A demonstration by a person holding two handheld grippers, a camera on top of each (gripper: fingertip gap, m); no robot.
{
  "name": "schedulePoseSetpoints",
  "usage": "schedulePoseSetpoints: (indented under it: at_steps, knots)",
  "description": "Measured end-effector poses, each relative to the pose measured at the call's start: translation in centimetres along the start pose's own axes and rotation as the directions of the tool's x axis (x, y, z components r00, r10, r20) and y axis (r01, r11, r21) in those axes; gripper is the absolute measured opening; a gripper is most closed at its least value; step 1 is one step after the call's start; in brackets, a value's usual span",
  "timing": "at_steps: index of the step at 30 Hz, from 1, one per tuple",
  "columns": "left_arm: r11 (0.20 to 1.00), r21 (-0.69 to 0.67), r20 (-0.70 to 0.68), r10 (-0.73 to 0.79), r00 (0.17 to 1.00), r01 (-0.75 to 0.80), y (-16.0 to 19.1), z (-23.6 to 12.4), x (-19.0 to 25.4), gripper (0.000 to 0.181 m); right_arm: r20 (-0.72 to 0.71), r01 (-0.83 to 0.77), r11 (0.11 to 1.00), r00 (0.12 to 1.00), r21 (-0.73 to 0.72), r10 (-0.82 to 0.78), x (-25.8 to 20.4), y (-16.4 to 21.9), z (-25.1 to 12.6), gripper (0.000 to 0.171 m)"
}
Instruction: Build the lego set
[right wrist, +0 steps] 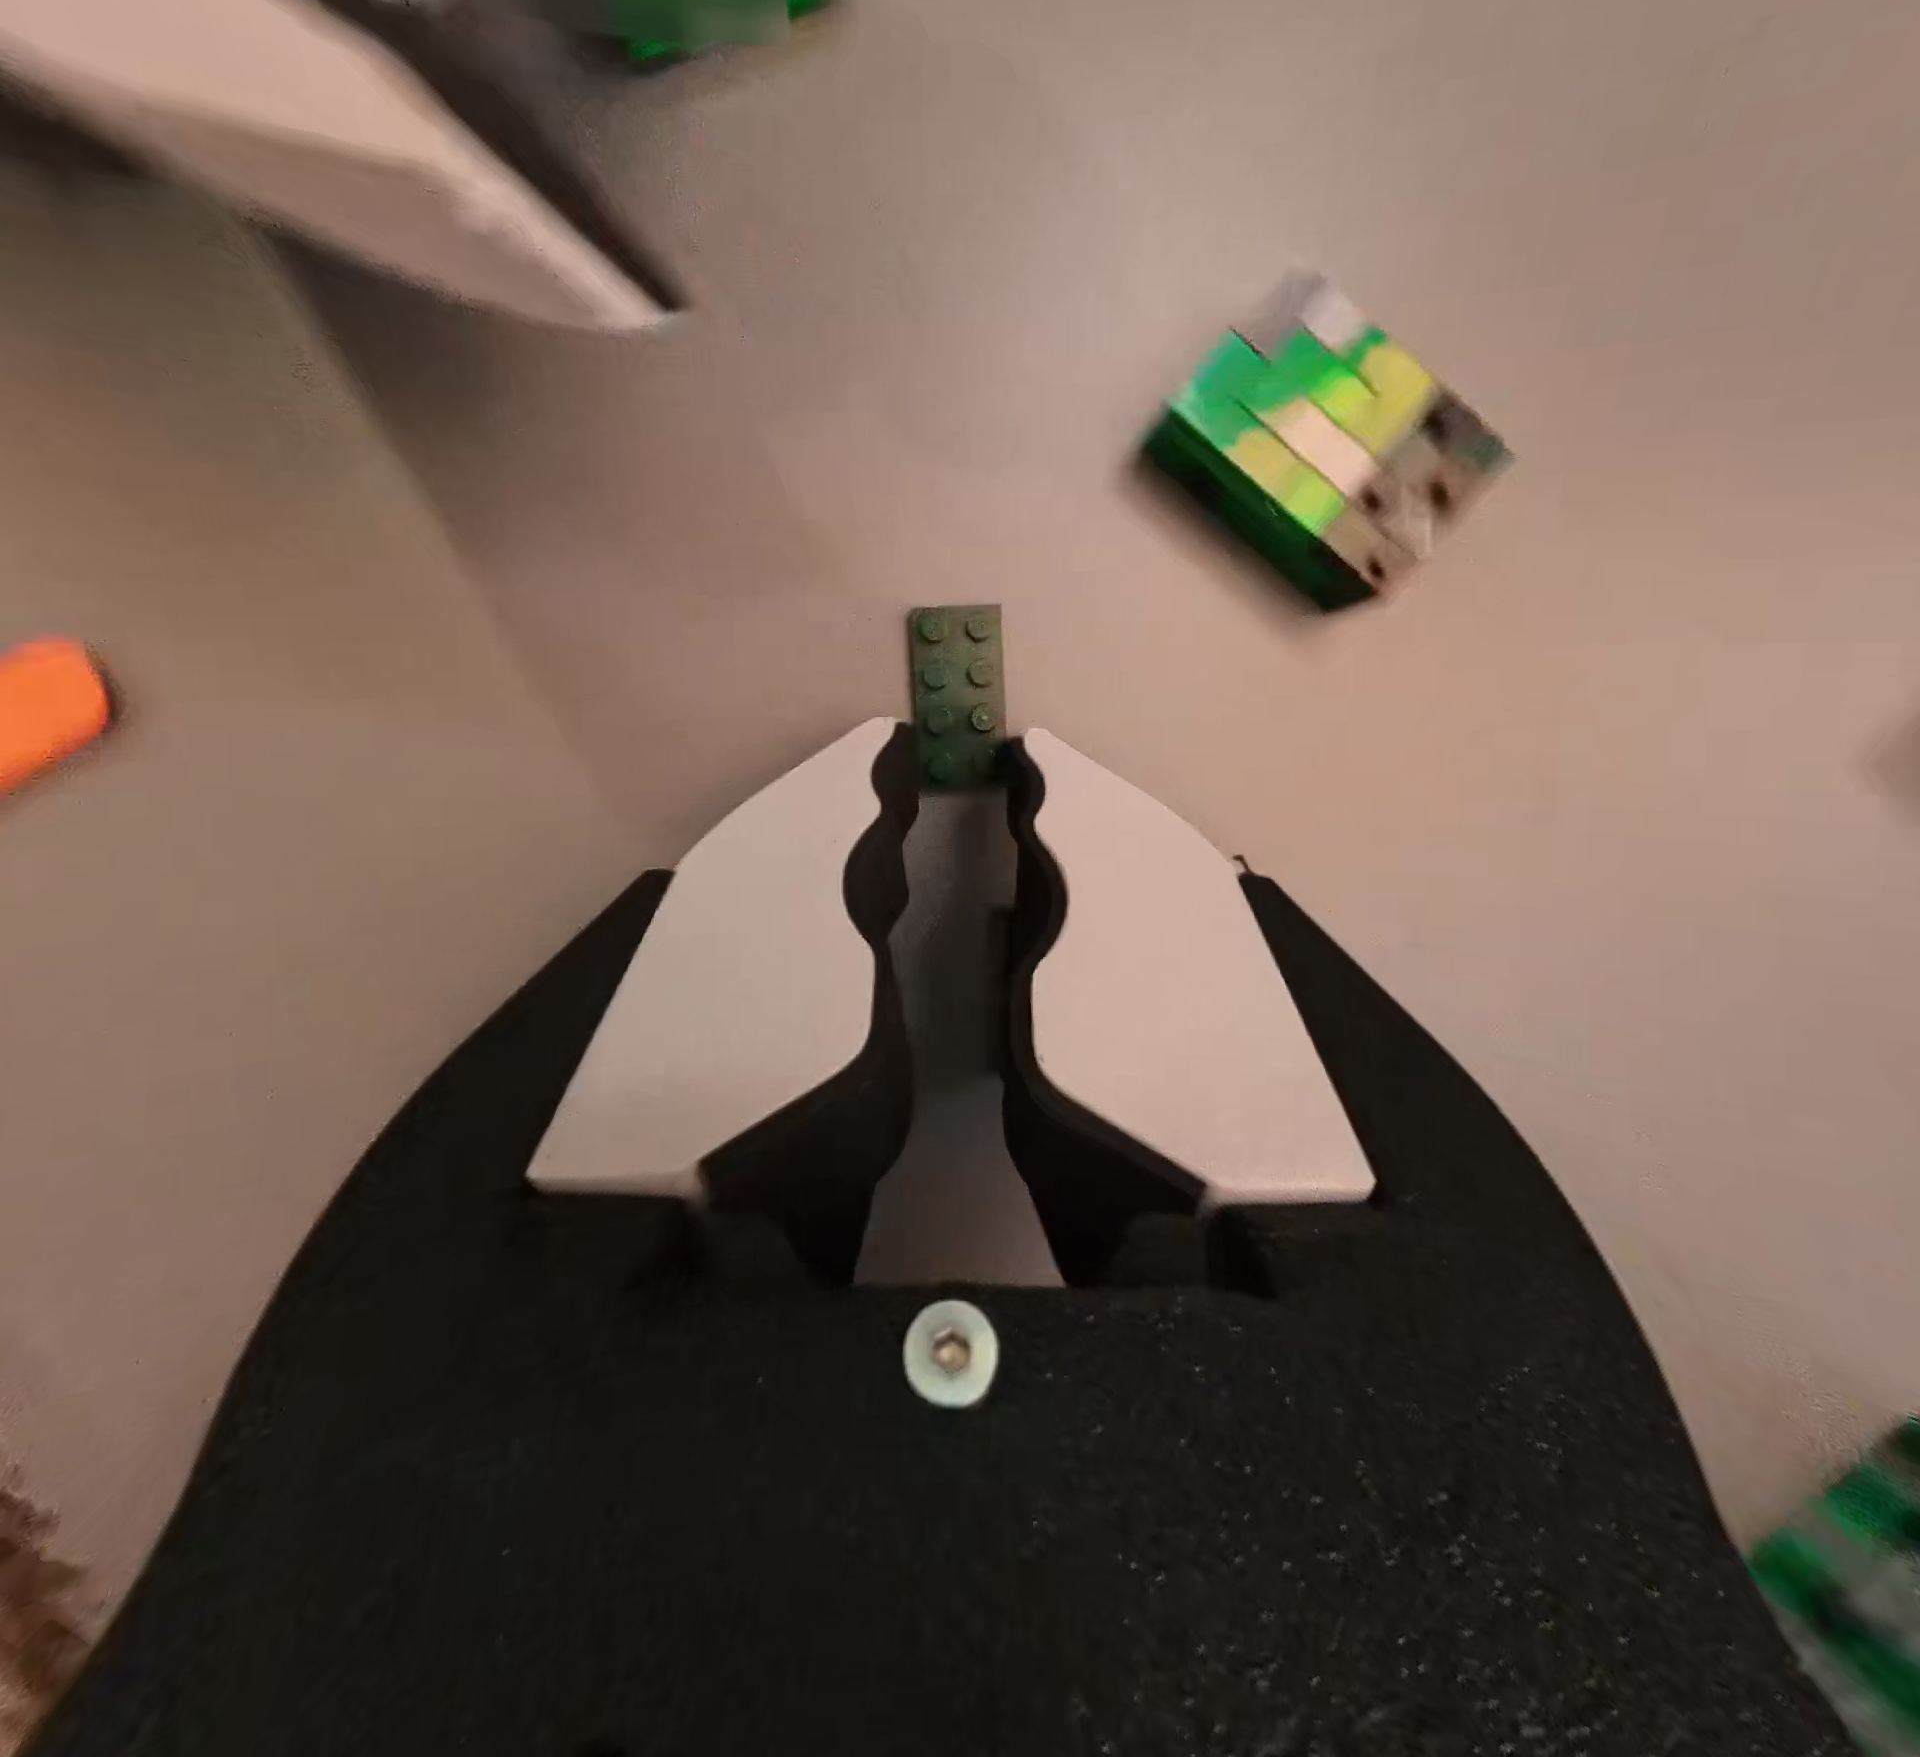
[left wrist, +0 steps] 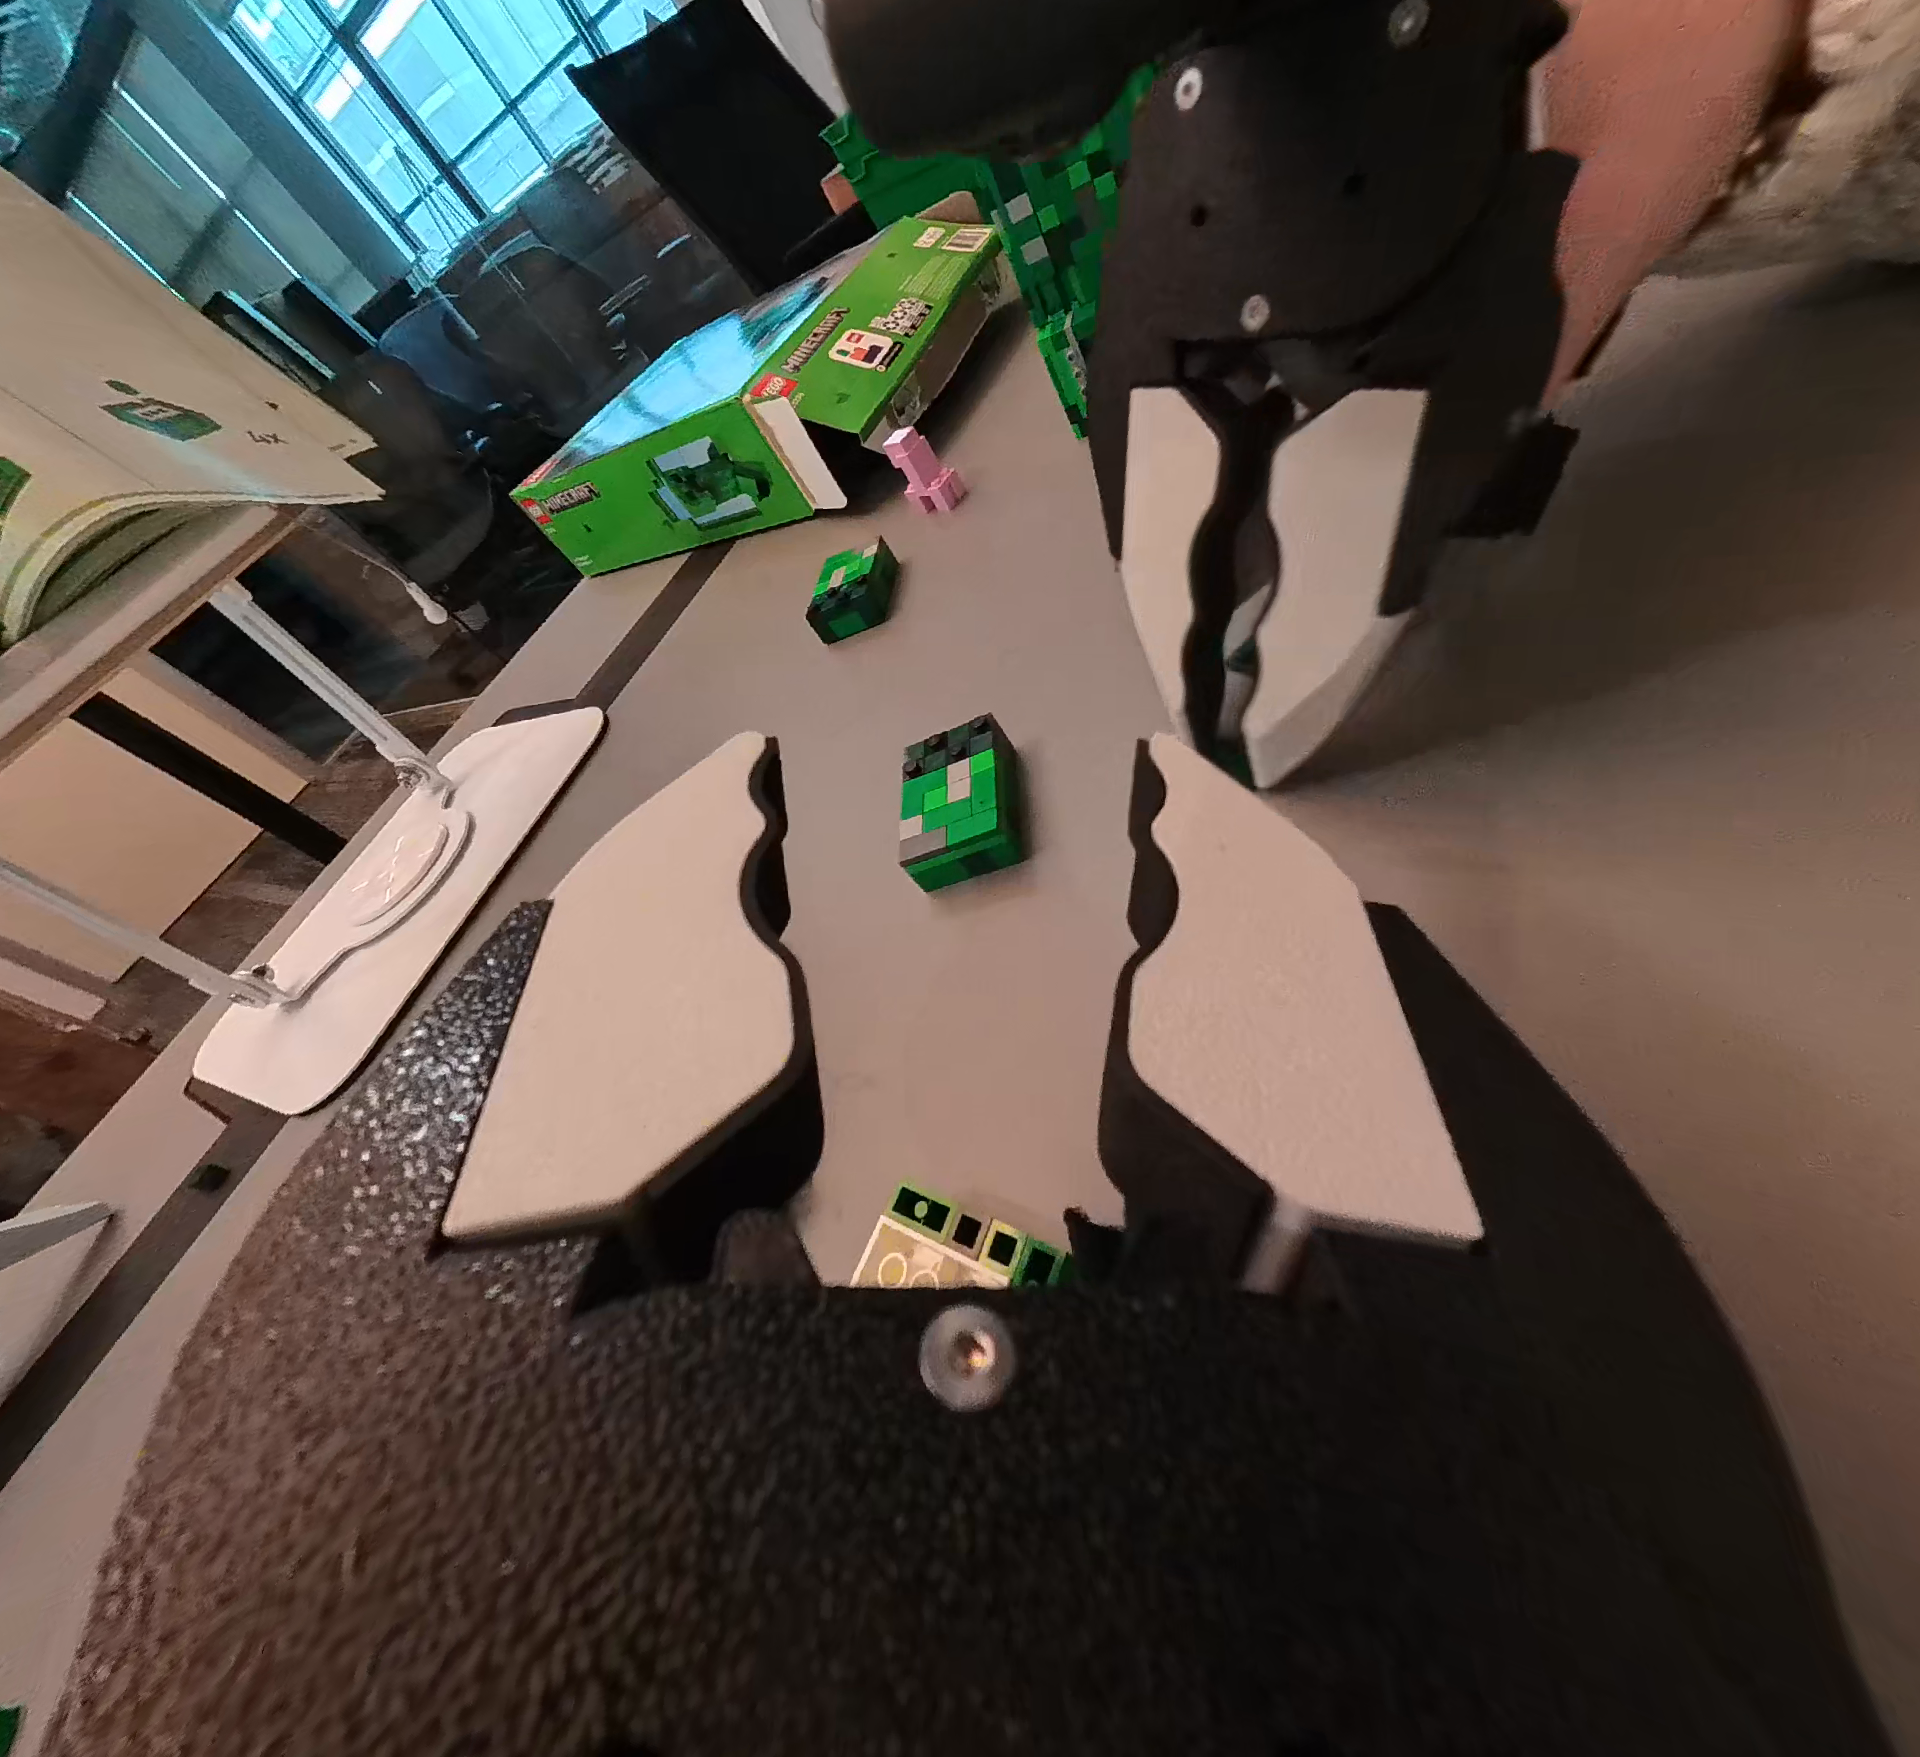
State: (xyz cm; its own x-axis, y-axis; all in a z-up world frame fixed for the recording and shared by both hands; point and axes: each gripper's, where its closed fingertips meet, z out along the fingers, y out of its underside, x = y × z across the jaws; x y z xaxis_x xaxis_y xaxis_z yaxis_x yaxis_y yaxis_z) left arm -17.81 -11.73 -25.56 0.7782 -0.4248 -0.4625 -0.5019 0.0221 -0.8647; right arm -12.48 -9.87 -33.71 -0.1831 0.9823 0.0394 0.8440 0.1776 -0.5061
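Note:
My left gripper (left wrist: 961, 751) is open and empty, low over the grey table (left wrist: 1558, 876). A built green-and-grey cube (left wrist: 961, 814) sits on the table just beyond its fingertips. A smaller dark green cube (left wrist: 854, 590) lies farther off. My right gripper (right wrist: 958, 749) is shut on a dark green two-stud-wide plate (right wrist: 956, 689) that sticks out past its tips. It also shows in the left wrist view (left wrist: 1236, 751), pointing down at the table to the right. The green-and-grey cube (right wrist: 1325, 445) lies to the upper right in the right wrist view.
A green set box (left wrist: 748, 419) lies on its side at the back, with a pink figure (left wrist: 925, 471) and a tall green pixel model (left wrist: 1070, 253) beside it. An open instruction booklet (left wrist: 125, 450) rests on a stand at left. An orange piece (right wrist: 47, 705) lies at left. Loose pieces (left wrist: 966, 1234) lie under my left gripper. The green-and-grey cube (right wrist: 1325, 445) lies around 7 cm away from my right fingertips. Seen from the left wrist view (left wrist: 958, 780) as well.

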Motion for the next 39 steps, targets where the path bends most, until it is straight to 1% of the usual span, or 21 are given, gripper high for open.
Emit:
schedulePoseSetpoints:
  at_steps: [1, 2, 3, 4, 5, 7, 9, 13, 15, 17, 18, 21, 25, 28, 29, 30, 32, 35, 39]
  knots:
    - [1.000, 0.000, -0.003, 0.002, 1.000, -0.002, 0.0, 0.0, 0.1, 0.062, 0.000, -0.119, 0.993, 0.993, 0.011, 0.119, 0.1, 0.0, -0.1, 0.016]
    - [1.000, 0.001, -0.007, 0.003, 1.000, -0.003, 0.0, 0.0, 0.2, 0.059, 0.008, -0.202, 0.979, 0.979, 0.034, 0.201, 0.0, 0.0, -0.2, 0.016]
    - [1.000, 0.001, -0.011, 0.004, 1.000, -0.004, 0.0, 0.0, 0.2, 0.057, 0.010, -0.231, 0.972, 0.973, 0.054, 0.230, -0.1, 0.0, -0.3, 0.020]
    - [1.000, 0.001, -0.011, 0.005, 1.000, -0.005, 0.0, 0.0, 0.2, 0.057, -0.006, -0.220, 0.973, 0.975, 0.070, 0.221, -0.3, 0.1, -0.5, 0.030]
    - [1.000, 0.000, -0.011, 0.006, 1.000, -0.006, 0.0, 0.0, 0.2, 0.056, -0.038, -0.193, 0.978, 0.980, 0.081, 0.197, -0.1, 0.4, -1.0, 0.033]
    - [1.000, 0.000, -0.010, 0.003, 1.000, -0.003, 0.1, 0.0, 0.2, 0.056, -0.097, -0.142, 0.983, 0.983, 0.116, 0.154, 0.4, 1.0, -2.3, 0.034]
    - [1.000, 0.005, -0.010, -0.005, 1.000, 0.005, 0.1, 0.0, 0.1, 0.056, -0.127, -0.126, 0.980, 0.981, 0.157, 0.146, 1.1, 1.9, -3.6, 0.030]
    - [1.000, 0.008, -0.017, -0.009, 1.000, 0.009, 0.0, 0.1, 0.3, 0.056, -0.082, -0.166, 0.977, 0.981, 0.136, 0.178, 1.6, 4.4, -3.9, 0.029]
    - [1.000, 0.004, -0.023, -0.004, 1.000, 0.004, 0.1, 0.2, 0.5, 0.057, -0.065, -0.155, 0.981, 0.984, 0.120, 0.163, 1.5, 4.8, -3.5, 0.029]
    - [1.000, 0.004, -0.032, 0.003, 0.999, -0.003, 0.1, 0.2, 0.7, 0.057, -0.035, -0.125, 0.984, 0.991, 0.125, 0.131, 1.2, 4.5, -3.1, 0.029]
    - [1.000, 0.009, -0.037, 0.005, 0.999, -0.005, 0.0, 0.1, 0.8, 0.057, -0.044, -0.106, 0.986, 0.993, 0.128, 0.113, 1.4, 4.4, -2.9, 0.027]
    - [1.000, 0.030, -0.047, 0.000, 0.999, 0.001, -0.3, 0.0, 0.9, 0.057, -0.059, -0.083, 0.990, 0.994, 0.112, 0.090, 2.0, 4.1, -2.5, 0.016]
    - [0.999, 0.036, -0.051, -0.004, 0.999, 0.006, -0.4, -0.1, 0.9, 0.057, -0.096, -0.172, 0.978, 0.978, 0.117, 0.184, 3.9, 3.5, -2.0, 0.016]
    - [1.000, 0.027, -0.051, 0.008, 0.999, -0.007, -0.3, 0.0, 1.0, 0.057, -0.150, -0.224, 0.962, 0.957, 0.159, 0.248, 5.1, 3.1, -1.8, 0.016]
    - [1.000, 0.022, -0.051, 0.013, 0.999, -0.012, -0.3, 0.0, 1.0, 0.056, -0.163, -0.205, 0.960, 0.958, 0.189, 0.237, 5.1, 2.7, -1.9, 0.023]
    - [1.000, 0.019, -0.050, 0.019, 0.999, -0.018, -0.2, 0.0, 1.0, 0.056, -0.140, -0.170, 0.960, 0.969, 0.223, 0.204, 4.3, 2.0, -2.0, 0.027]
    - [1.000, 0.016, -0.049, 0.024, 0.999, -0.023, -0.2, 0.0, 1.0, 0.056, -0.031, -0.108, 0.957, 0.992, 0.268, 0.121, 1.6, 0.7, -1.9, 0.031]
    - [1.000, 0.018, -0.053, 0.018, 0.998, -0.017, -0.1, 0.0, 1.0, 0.056, -0.029, -0.022, 0.968, 0.999, 0.251, 0.031, 0.4, 0.4, -1.3, 0.036]
    - [0.999, 0.018, -0.030, 0.028, 0.999, -0.028, -0.2, -0.2, 0.6, 0.056, 0.030, -0.039, 0.974, 0.999, 0.223, 0.033, -0.2, 0.5, -0.6, 0.036]
